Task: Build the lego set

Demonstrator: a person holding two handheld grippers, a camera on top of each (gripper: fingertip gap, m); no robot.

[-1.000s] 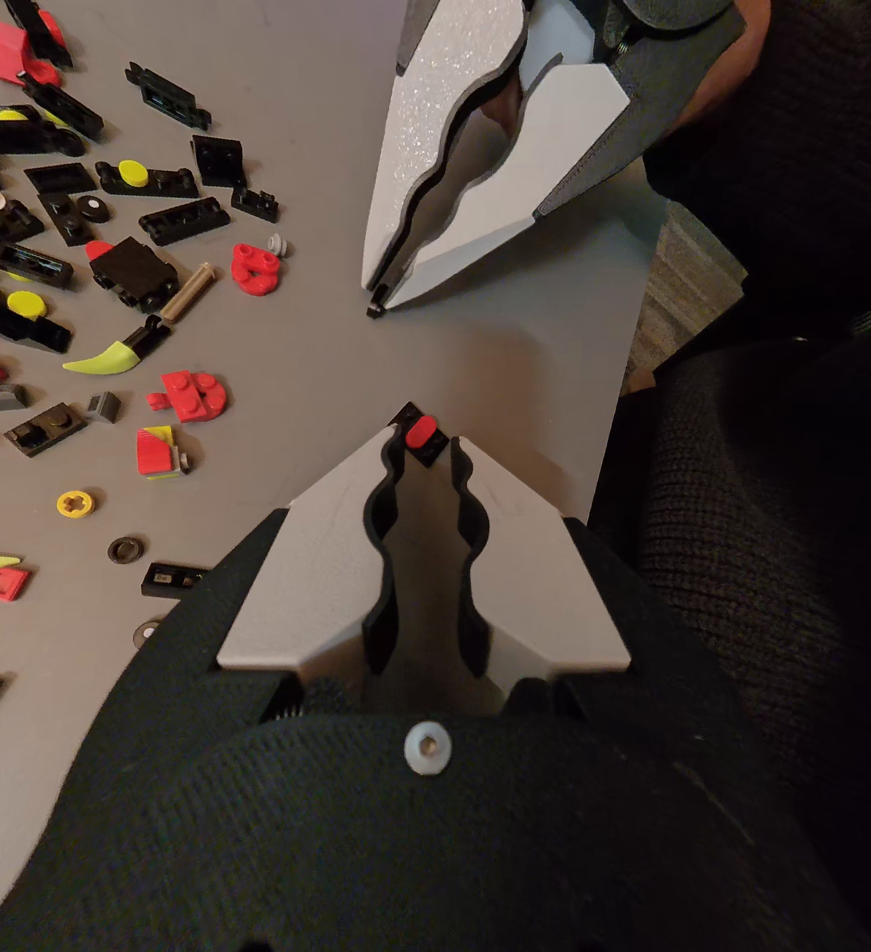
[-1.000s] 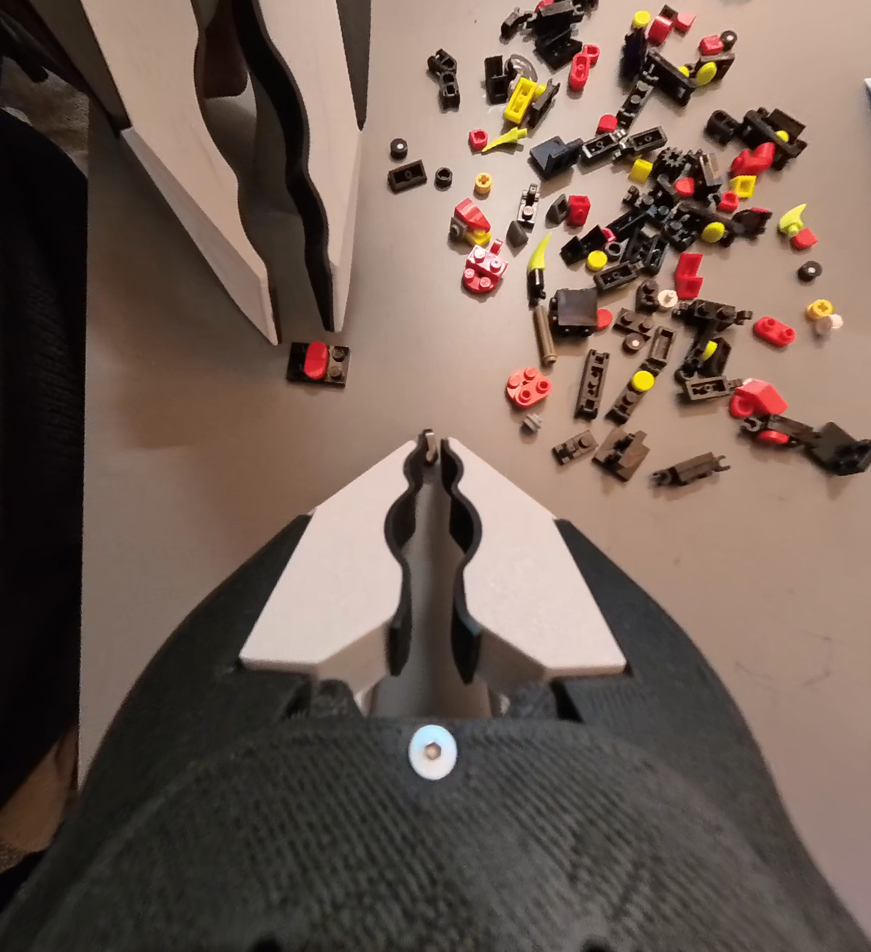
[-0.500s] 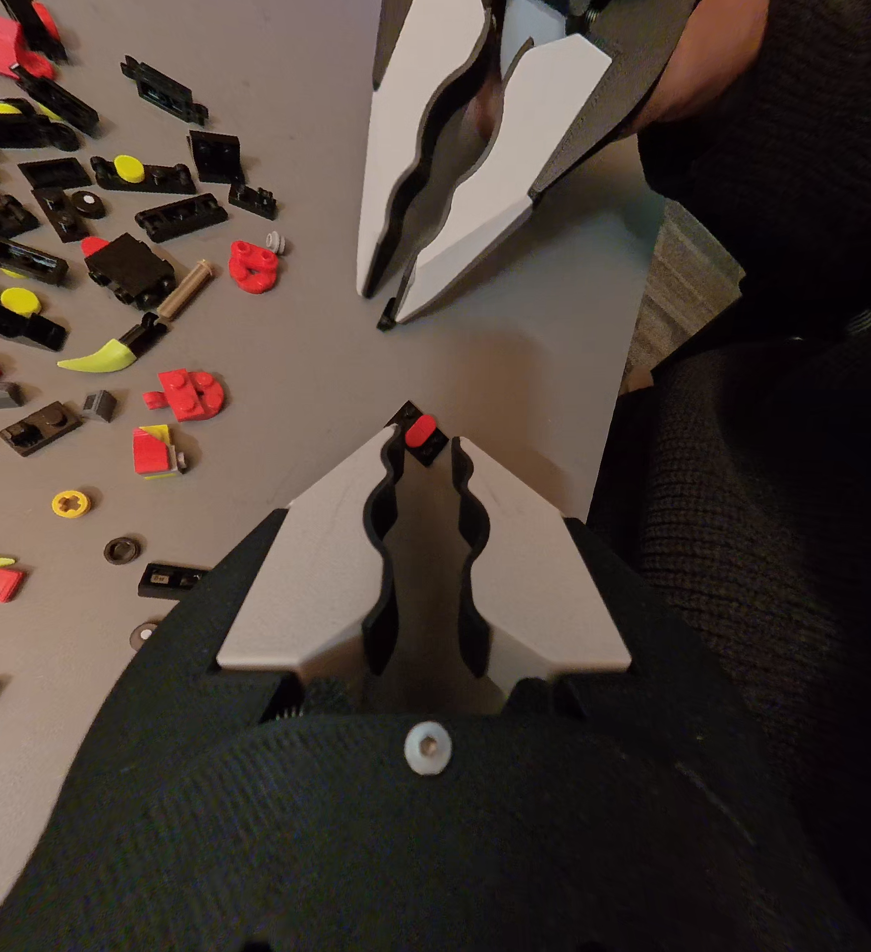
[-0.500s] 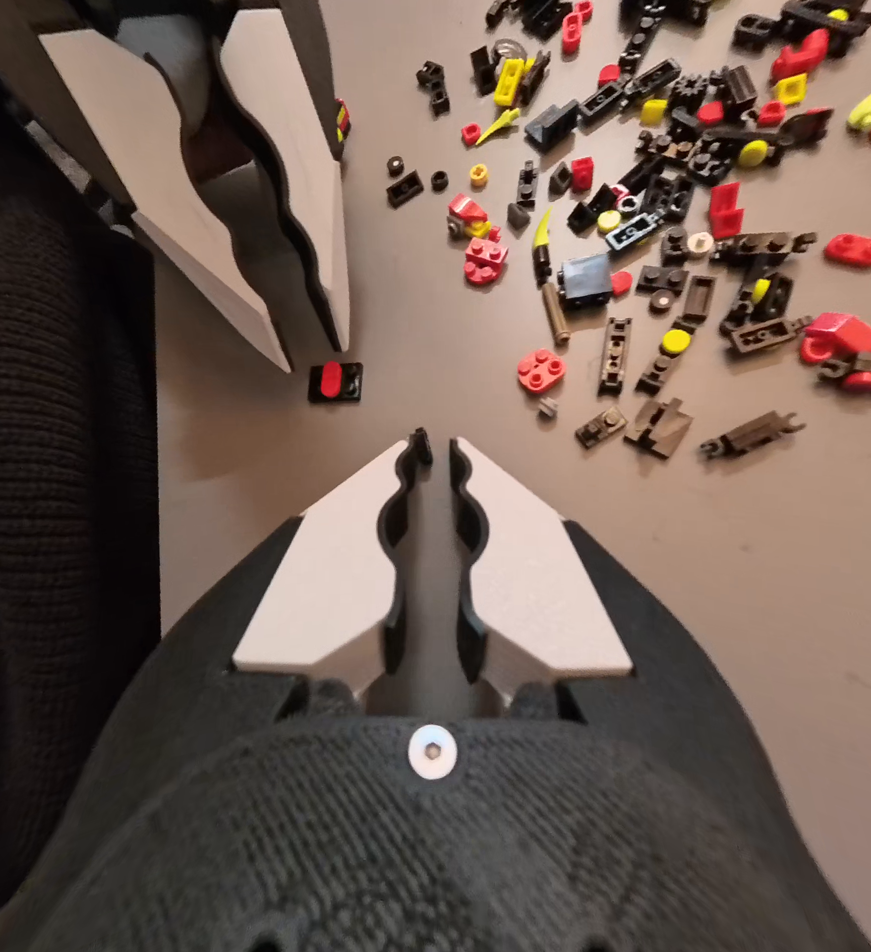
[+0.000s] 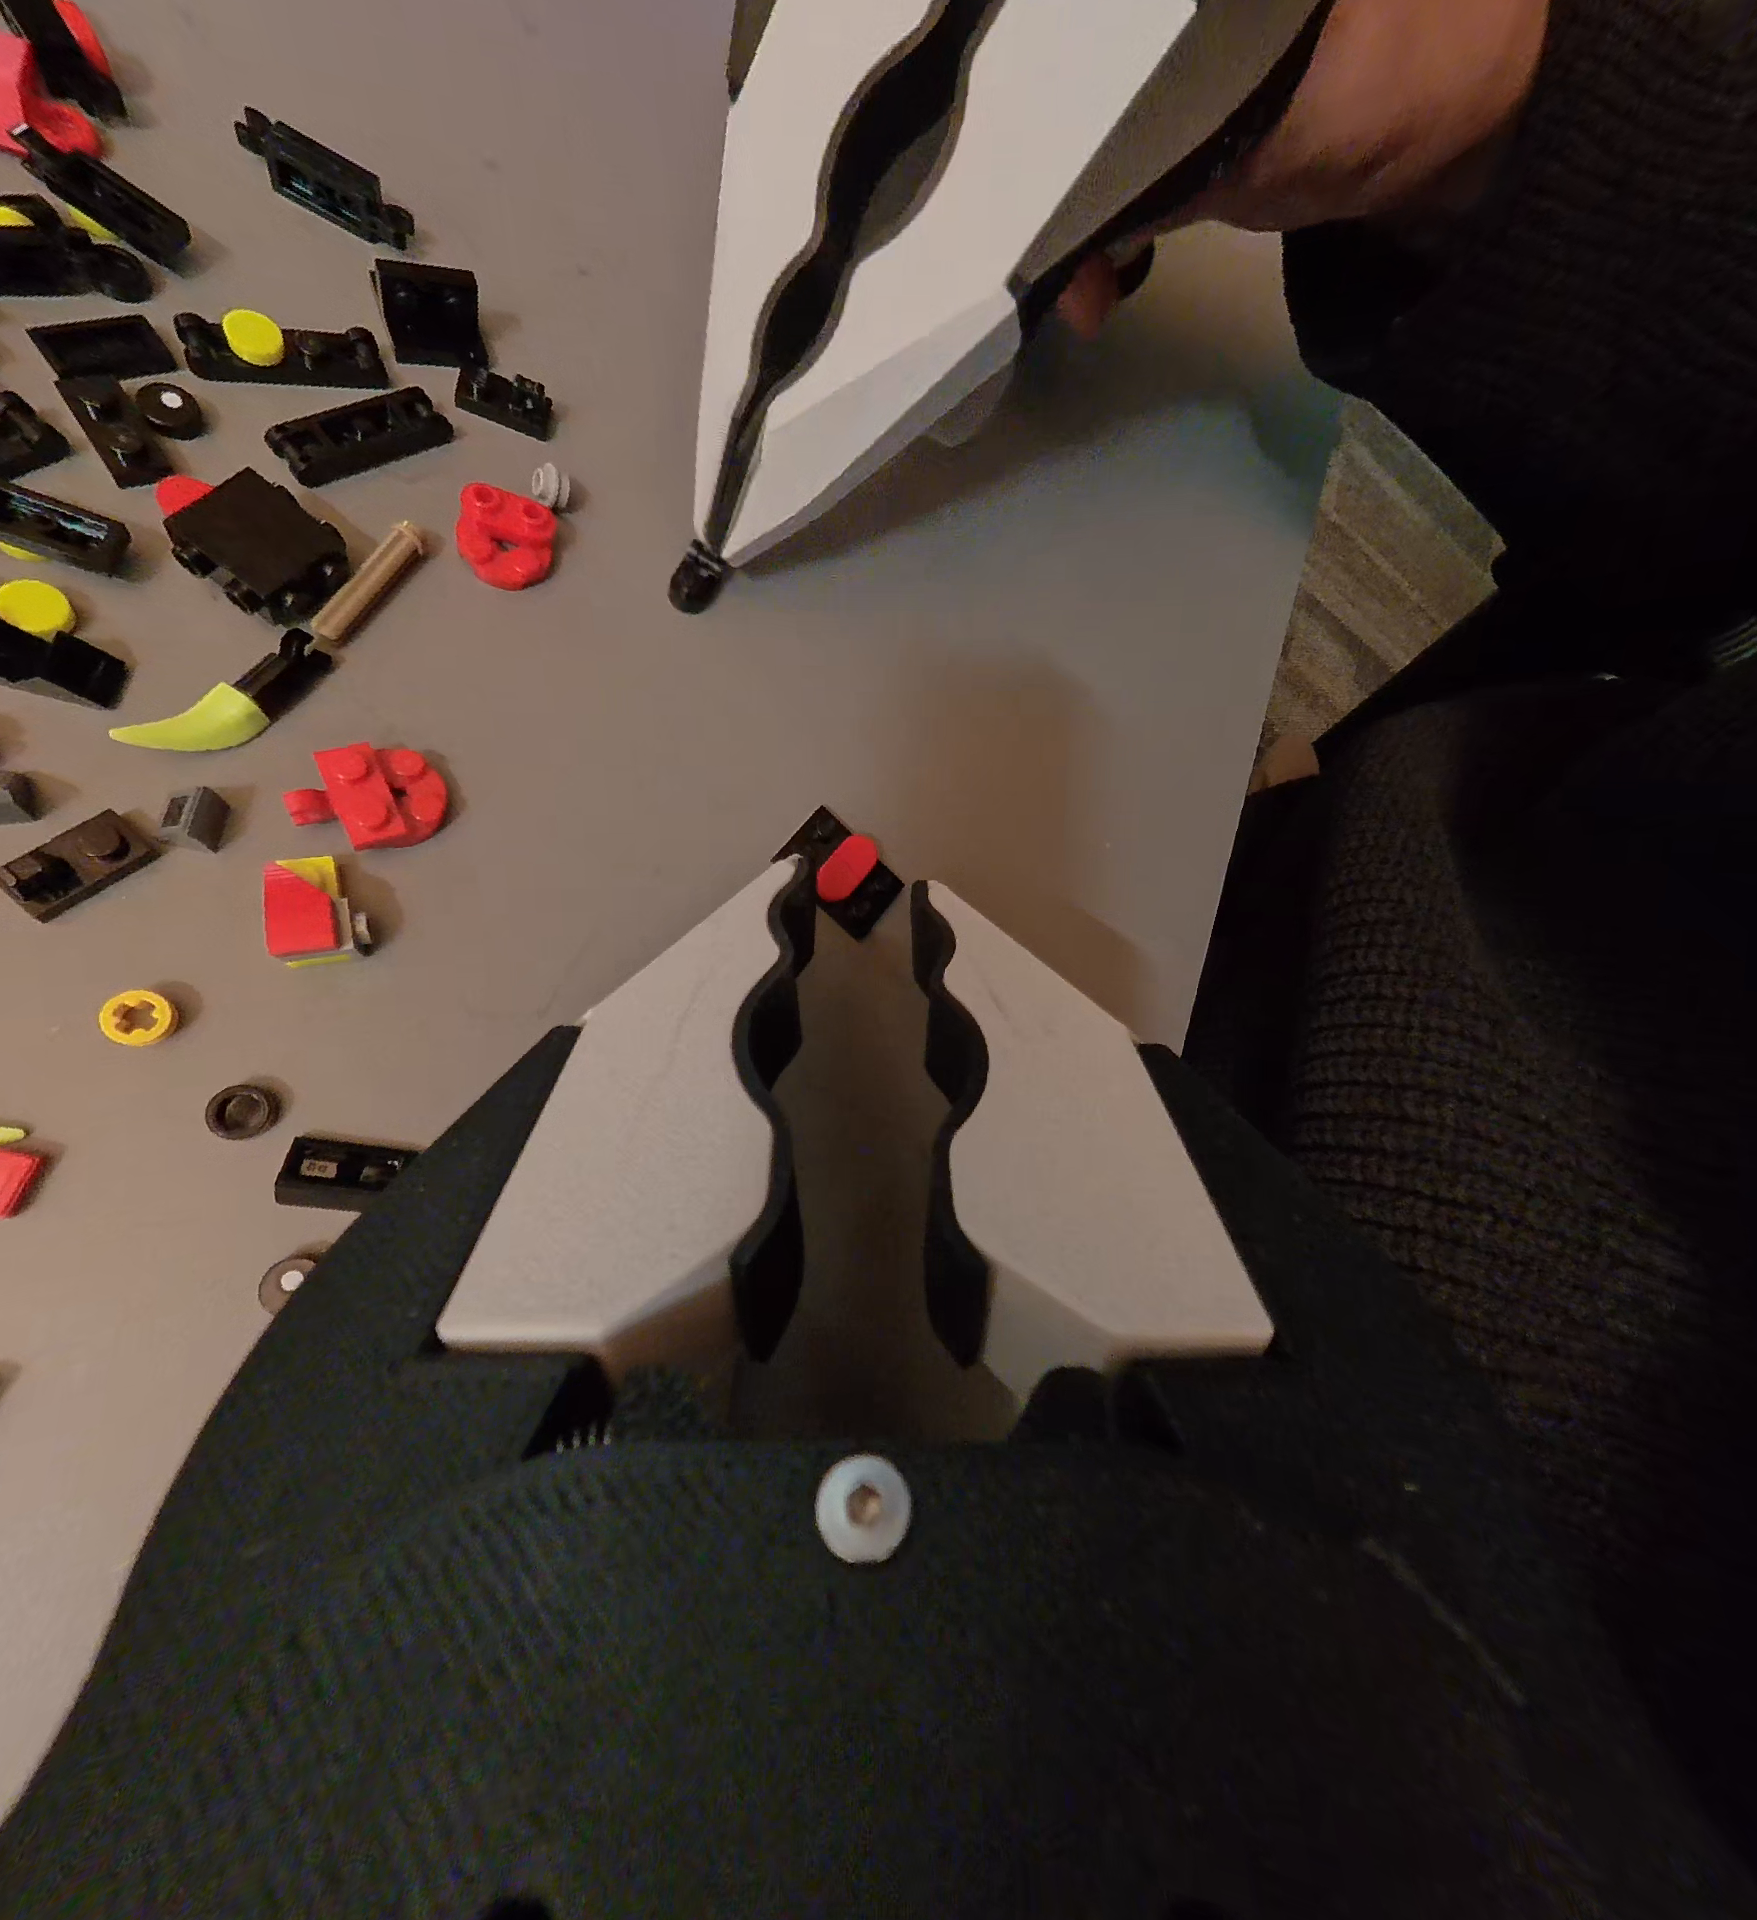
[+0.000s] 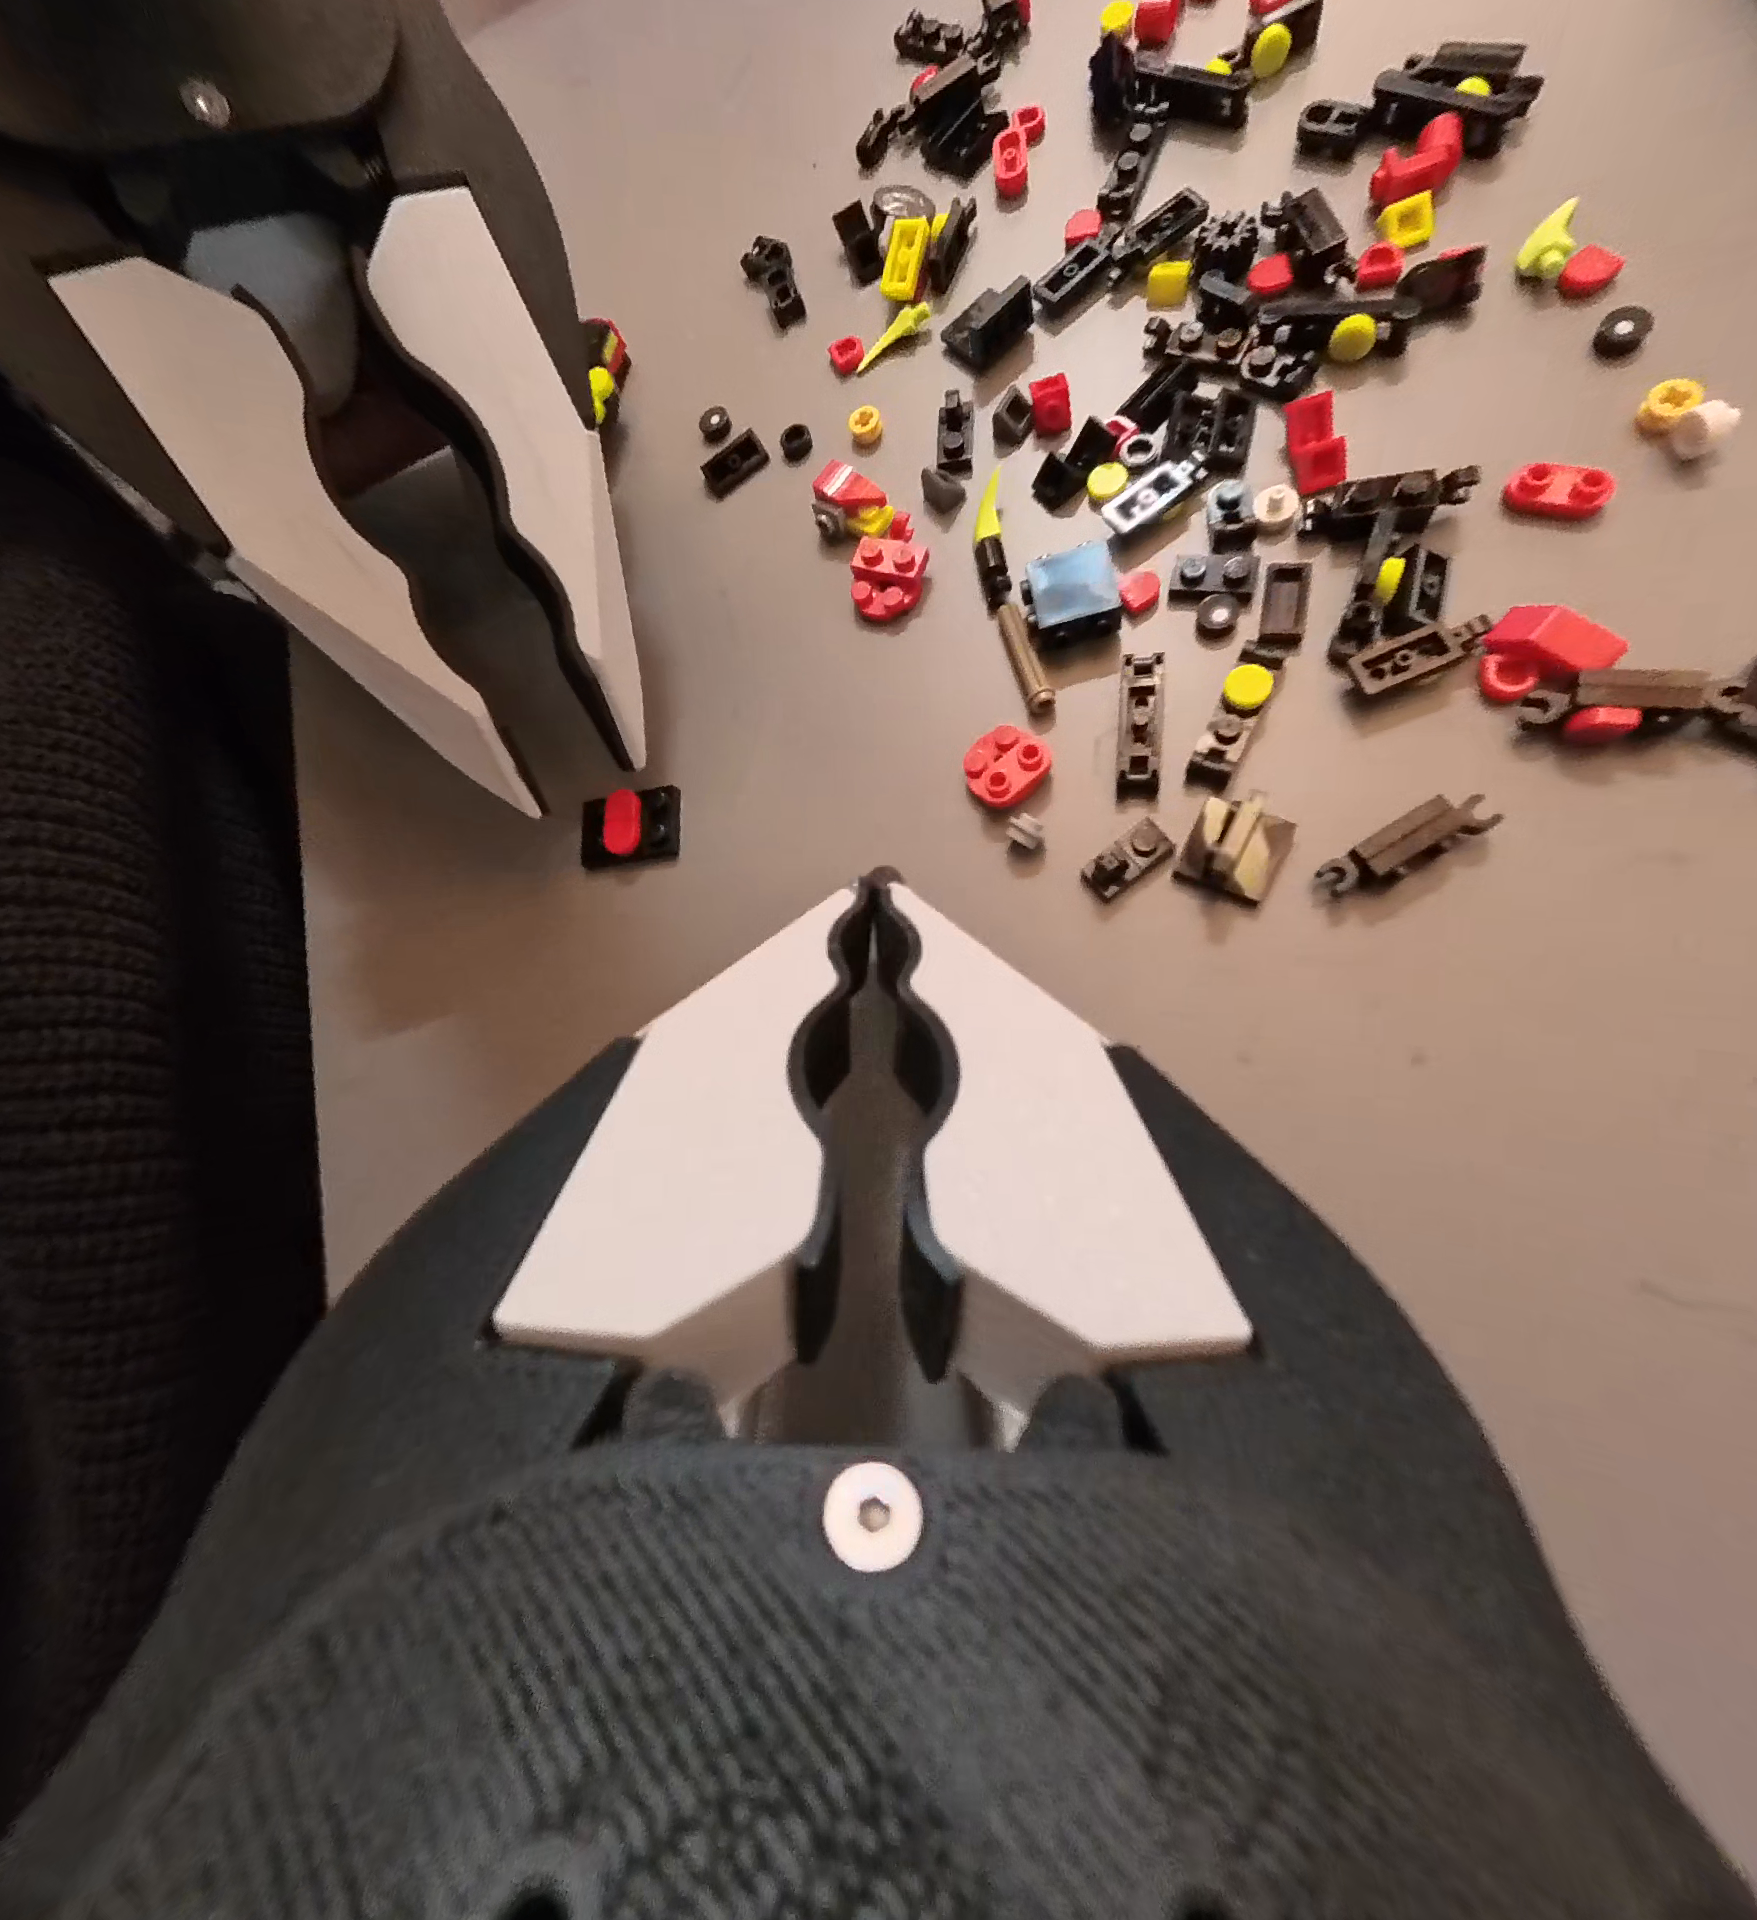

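My left gripper (image 5: 853, 883) is open and low over the grey table (image 5: 957, 665). A small black plate (image 5: 861, 912) with a red oval tile (image 5: 846, 865) lies flat on the table at its fingertips, and the pads do not press on it. The right wrist view shows this plate (image 6: 661, 821) just in front of the left gripper (image 6: 583, 784). My right gripper (image 6: 879, 883) is shut, with a tiny black piece (image 6: 884, 875) poking out at its tips. The left wrist view shows the same piece (image 5: 692, 587) at the tip of the right gripper (image 5: 718, 556), close to the table.
Several loose black, red and yellow bricks (image 6: 1217, 416) are scattered over the table, to the left in the left wrist view (image 5: 178, 520). A red round plate (image 6: 1007, 764) lies nearest the right gripper. The table edge (image 5: 1258, 727) runs close on the right, next to a person's dark clothing (image 5: 1528, 1039).
The right gripper's pads parted a little half a second ago and have come together again on the tiny black piece. It has tilted and shifted slightly. The left gripper and the plate have not moved.
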